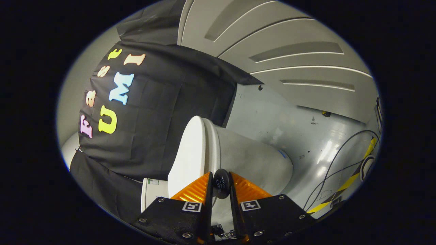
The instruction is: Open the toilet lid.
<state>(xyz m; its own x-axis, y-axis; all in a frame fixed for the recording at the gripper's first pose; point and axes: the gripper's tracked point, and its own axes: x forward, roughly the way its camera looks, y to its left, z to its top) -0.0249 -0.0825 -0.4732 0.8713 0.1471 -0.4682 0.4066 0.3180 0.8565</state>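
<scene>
Two orange fingers (pixel 194 190) of the gripper (pixel 220 185) were clamped on a small black knob (pixel 221 183) at the toilet lid (pixel 189 153) edge; slippage off it was judged possible.

Toilet lid (pixel 189 153) against toilet bowl (pixel 252 160) (just beyond the jaws), cables (pixel 335 166) on floor (pixel 272 115)

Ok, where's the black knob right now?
In the gripper view, the black knob sits between the tongs' two fingers, against the toilet lid's front edge, with the bowl beyond.
</scene>
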